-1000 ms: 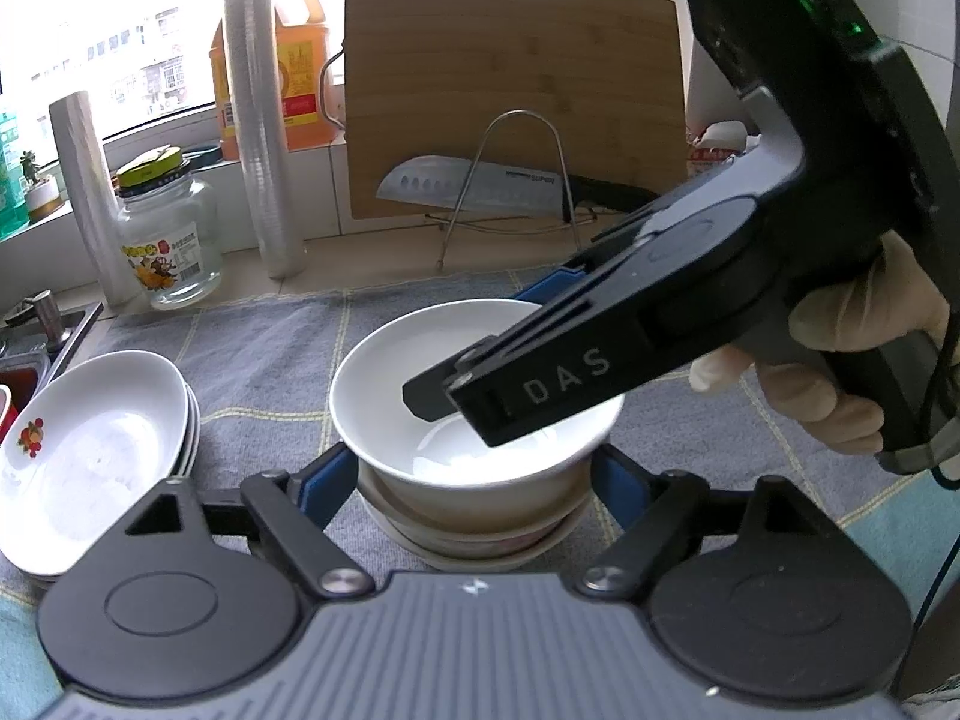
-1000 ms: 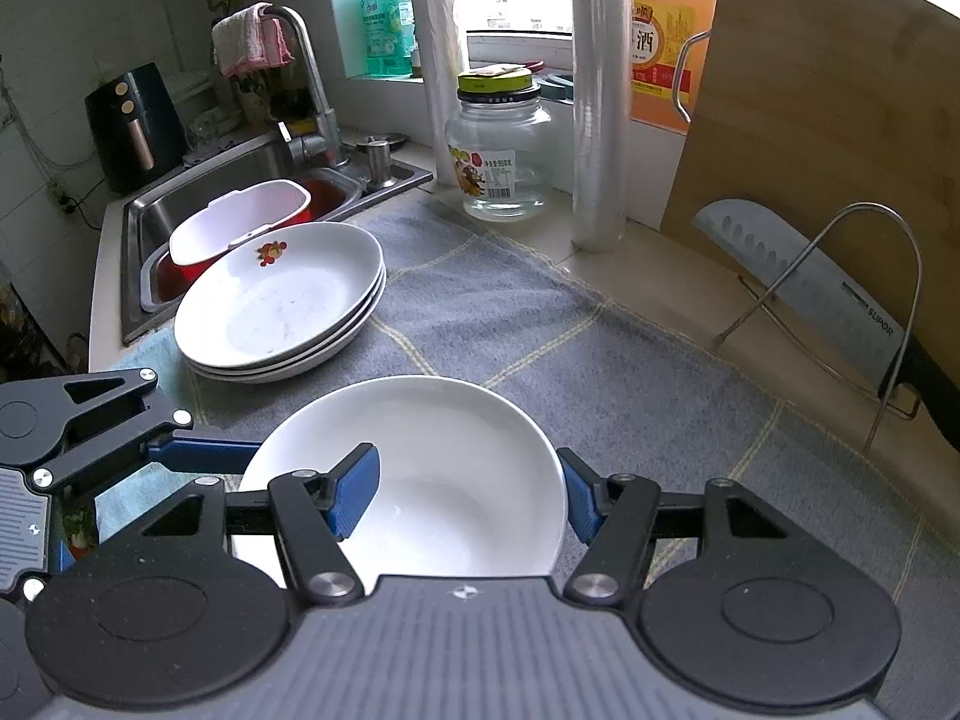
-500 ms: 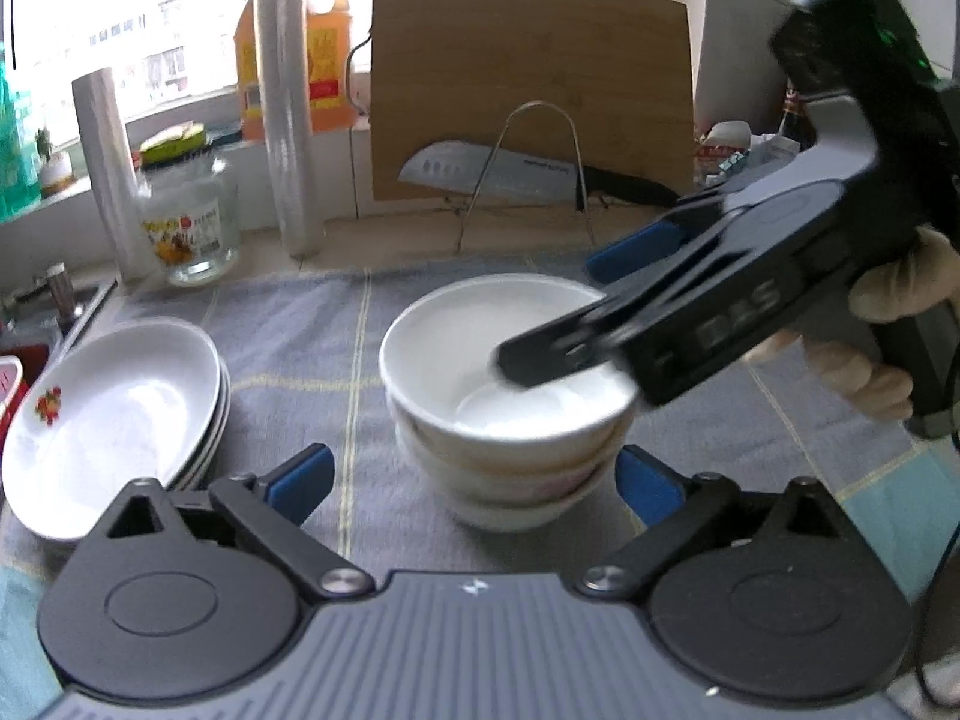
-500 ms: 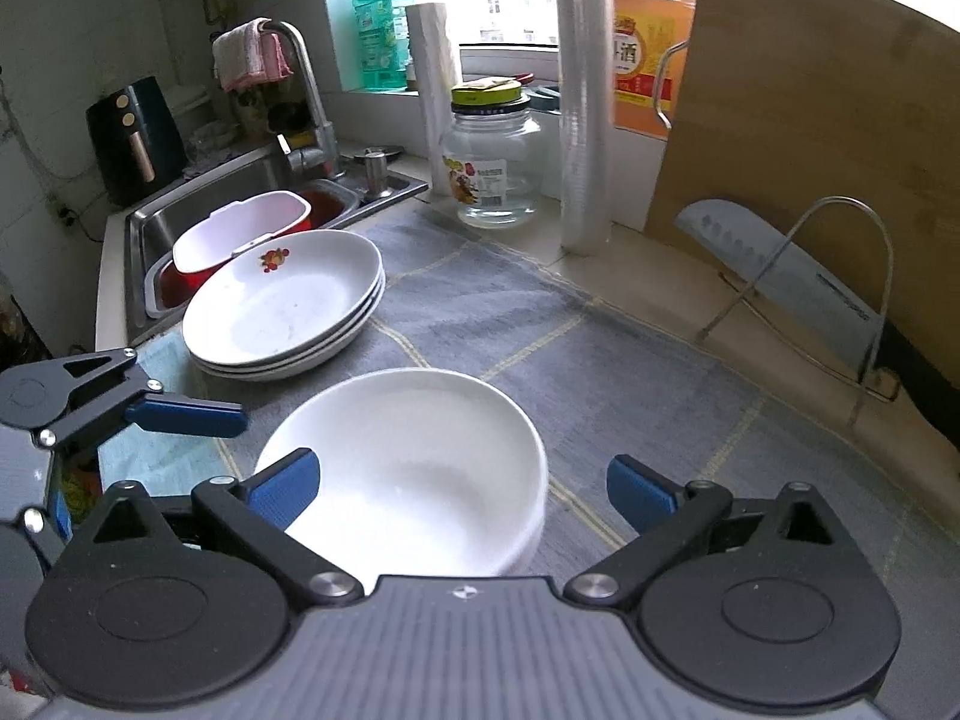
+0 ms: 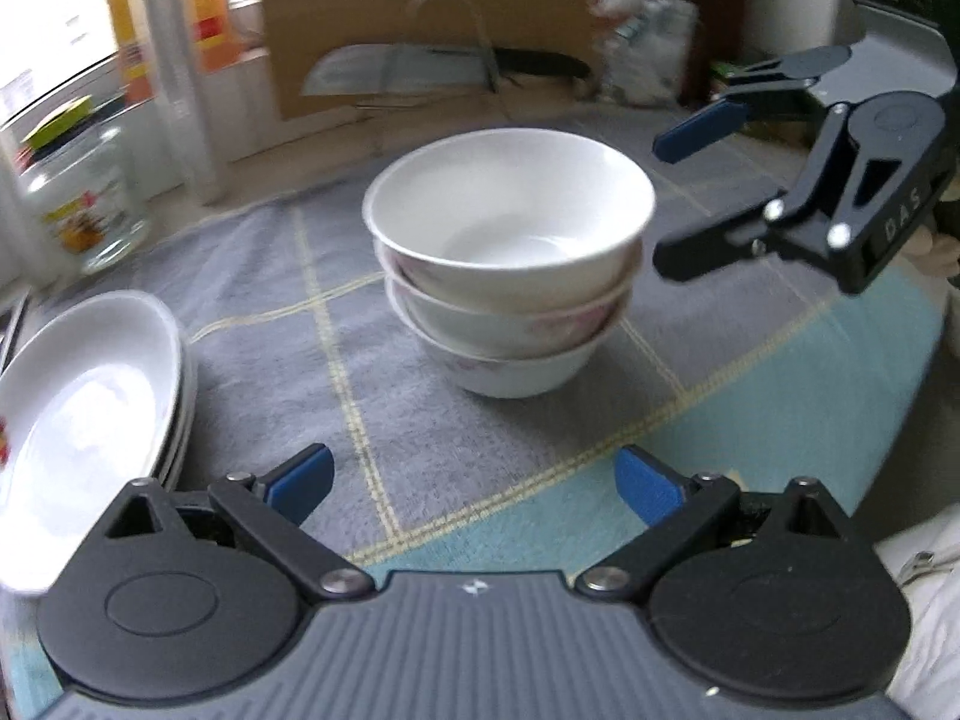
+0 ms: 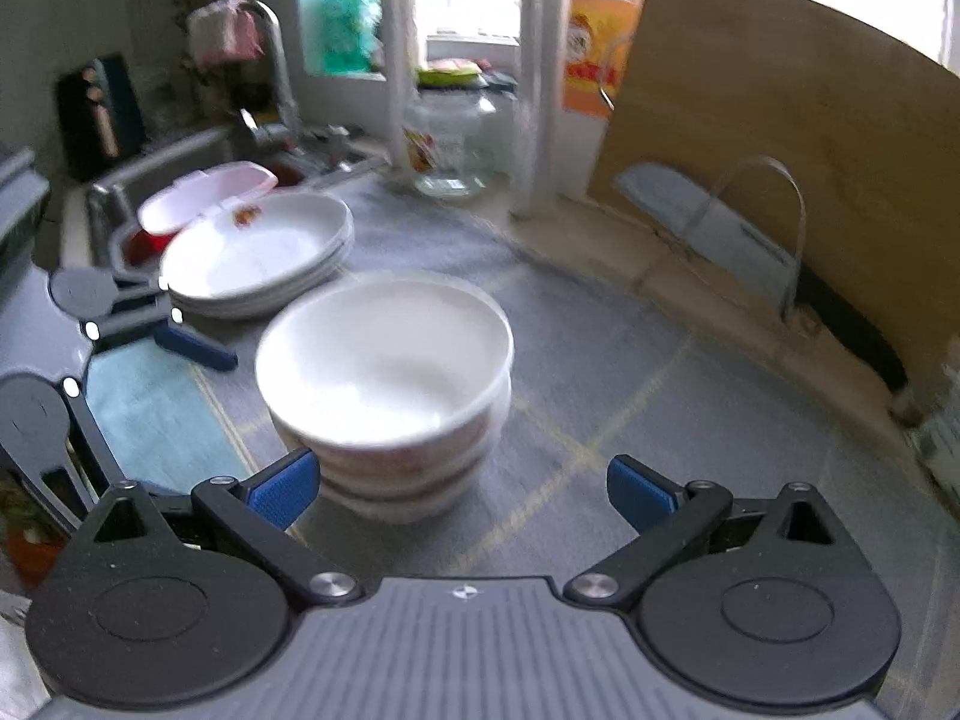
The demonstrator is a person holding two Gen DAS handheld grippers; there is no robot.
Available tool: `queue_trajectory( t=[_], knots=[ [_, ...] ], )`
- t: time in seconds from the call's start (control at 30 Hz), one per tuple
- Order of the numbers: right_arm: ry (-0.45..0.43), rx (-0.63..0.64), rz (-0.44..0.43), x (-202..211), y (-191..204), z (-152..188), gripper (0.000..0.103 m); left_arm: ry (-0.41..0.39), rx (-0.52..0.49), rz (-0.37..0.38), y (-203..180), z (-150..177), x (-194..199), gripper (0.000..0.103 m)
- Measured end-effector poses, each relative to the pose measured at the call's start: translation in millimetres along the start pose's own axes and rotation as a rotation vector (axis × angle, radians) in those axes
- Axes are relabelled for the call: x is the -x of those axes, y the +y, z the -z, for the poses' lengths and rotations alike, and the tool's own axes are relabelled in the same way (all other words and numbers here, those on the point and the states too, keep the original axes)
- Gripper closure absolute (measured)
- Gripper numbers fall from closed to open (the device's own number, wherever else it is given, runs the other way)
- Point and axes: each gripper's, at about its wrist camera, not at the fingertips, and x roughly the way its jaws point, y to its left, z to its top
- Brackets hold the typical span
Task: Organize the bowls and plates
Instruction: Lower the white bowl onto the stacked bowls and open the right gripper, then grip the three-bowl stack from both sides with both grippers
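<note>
A stack of three white bowls (image 5: 510,276) stands on the grey checked mat (image 5: 288,324); it also shows in the right wrist view (image 6: 390,384). A stack of white plates (image 5: 90,408) lies to its left, also seen in the right wrist view (image 6: 258,252). My left gripper (image 5: 474,483) is open and empty, a little short of the bowls. My right gripper (image 6: 459,489) is open and empty, just in front of the bowl stack; it shows at the right of the left wrist view (image 5: 678,198).
A wooden cutting board (image 6: 780,108), a knife on a wire rack (image 6: 708,222), a glass jar (image 6: 450,144), plastic wrap rolls (image 6: 540,78) and an oil bottle (image 6: 600,30) line the back. The sink (image 6: 180,180) with a red-and-white tub lies at left.
My right gripper has let go of the top bowl, opened and drawn back to the right. My left gripper has also opened wider and pulled back from the stack.
</note>
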Motion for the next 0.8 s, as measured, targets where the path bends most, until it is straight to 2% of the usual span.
queue_trajectory(
  t=[0.1,0.27,0.33,0.5,0.8],
  knots=[
    [0.053,-0.013,0.018,-13.7,6.8,12.1,0.000,0.021,-0.057,0.041,1.6,-2.5,-13.3,0.003],
    [0.117,-0.007,0.028,-37.3,12.5,27.4,0.000,0.051,-0.087,0.113,3.6,-7.2,-32.6,0.003],
    [0.130,0.011,0.021,-44.7,12.7,31.4,0.000,0.071,-0.090,0.118,3.3,-8.5,-39.3,0.003],
    [0.118,0.076,-0.021,-50.8,12.3,35.4,0.000,0.083,-0.097,0.106,2.4,-9.3,-45.8,0.001],
    [0.058,0.143,-0.087,-56.2,3.5,35.6,0.000,0.021,-0.140,0.142,8.9,-2.5,-44.1,0.000]
  ],
)
